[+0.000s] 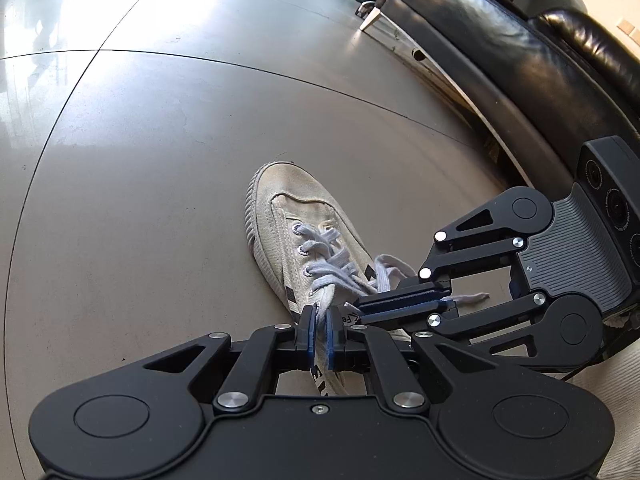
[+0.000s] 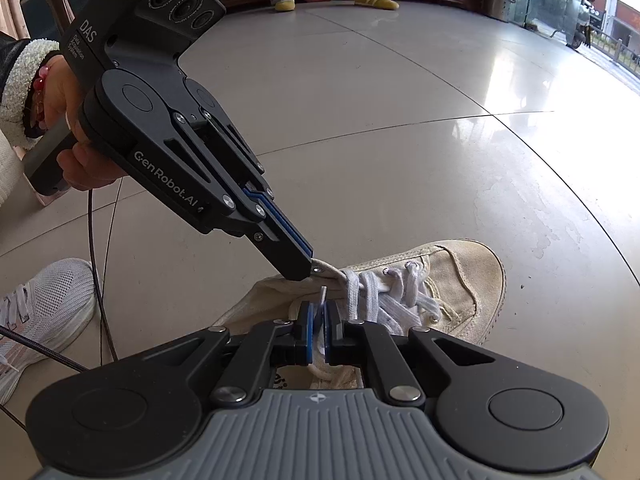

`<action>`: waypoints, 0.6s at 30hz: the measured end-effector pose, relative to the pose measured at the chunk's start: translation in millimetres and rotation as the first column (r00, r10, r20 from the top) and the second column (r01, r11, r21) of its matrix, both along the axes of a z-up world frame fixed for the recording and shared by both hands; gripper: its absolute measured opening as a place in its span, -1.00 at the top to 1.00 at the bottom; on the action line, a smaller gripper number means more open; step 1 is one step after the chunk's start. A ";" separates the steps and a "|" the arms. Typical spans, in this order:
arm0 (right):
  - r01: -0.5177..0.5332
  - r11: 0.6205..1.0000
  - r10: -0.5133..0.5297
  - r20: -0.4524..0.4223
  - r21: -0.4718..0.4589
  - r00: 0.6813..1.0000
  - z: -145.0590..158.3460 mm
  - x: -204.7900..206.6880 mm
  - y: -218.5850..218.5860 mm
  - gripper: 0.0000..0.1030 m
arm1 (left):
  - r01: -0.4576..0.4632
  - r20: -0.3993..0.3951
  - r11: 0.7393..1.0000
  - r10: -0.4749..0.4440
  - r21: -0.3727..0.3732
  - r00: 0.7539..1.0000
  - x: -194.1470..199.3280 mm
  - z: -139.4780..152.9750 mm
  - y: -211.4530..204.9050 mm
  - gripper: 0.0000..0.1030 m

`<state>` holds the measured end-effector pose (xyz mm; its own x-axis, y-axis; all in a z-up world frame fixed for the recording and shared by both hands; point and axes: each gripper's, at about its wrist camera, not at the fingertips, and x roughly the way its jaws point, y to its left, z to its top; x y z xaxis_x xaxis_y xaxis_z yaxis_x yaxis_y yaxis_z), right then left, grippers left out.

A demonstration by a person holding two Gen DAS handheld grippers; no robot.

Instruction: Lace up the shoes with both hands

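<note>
The left gripper has its blue-padded jaws pinched nearly together on the canvas edge of the shoe's eyelet flap, seen from the right wrist view as black fingers biting the fabric just beside a metal eyelet. The right gripper is likewise closed down, its pads clamped on the flat white lace, whose stiff tip pokes up just above the pads. Both tools are matte black, with jointed linkage arms, round silver pivots and a ribbed grey housing. A hand in a fleecy white cuff grips the left tool's handle, and a thin dark cable trails from it.

The shoe is a worn cream canvas sneaker with a ribbed rubber toe cap and sole edge, its woven laces criss-crossed through several eyelets and loose at the top. It lies on the floor, directly under both grippers.

The floor is of large glossy grey tiles with thin dark joints, bright with window glare. A black leather sofa runs along one side. A white mesh sneaker rests near the cable.
</note>
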<state>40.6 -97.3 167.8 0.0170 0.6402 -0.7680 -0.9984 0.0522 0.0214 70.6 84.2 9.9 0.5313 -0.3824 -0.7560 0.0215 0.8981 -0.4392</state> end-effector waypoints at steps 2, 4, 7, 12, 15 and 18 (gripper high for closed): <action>-0.007 1.000 0.007 0.003 -0.003 1.000 -0.5 0.3 4.0 0.89 | 0.000 -0.002 1.000 0.000 -0.003 1.000 0.7 0.1 1.0 0.94; -0.015 1.000 0.015 0.005 -0.005 1.000 -0.6 0.4 7.8 0.89 | 0.002 -0.004 1.000 -0.002 -0.003 1.000 1.8 -0.1 1.7 0.93; -0.028 1.000 0.028 0.018 -0.010 0.999 -0.3 0.8 13.8 0.89 | 0.005 -0.009 1.000 -0.005 -0.003 1.000 4.4 -0.6 2.9 0.91; -0.031 0.999 0.031 0.021 -0.007 0.999 0.1 1.7 18.9 0.89 | 0.015 -0.009 1.000 -0.015 0.006 1.000 5.6 0.2 3.8 0.90; -0.029 1.000 0.029 0.020 -0.013 0.999 -1.0 1.7 19.8 0.89 | 0.016 -0.010 1.000 -0.016 0.005 1.000 5.0 0.3 4.1 0.88; -0.039 0.999 0.040 0.021 -0.038 0.999 -5.3 -0.3 20.0 0.88 | 0.020 -0.009 1.000 -0.020 0.012 1.000 4.2 0.9 3.7 0.87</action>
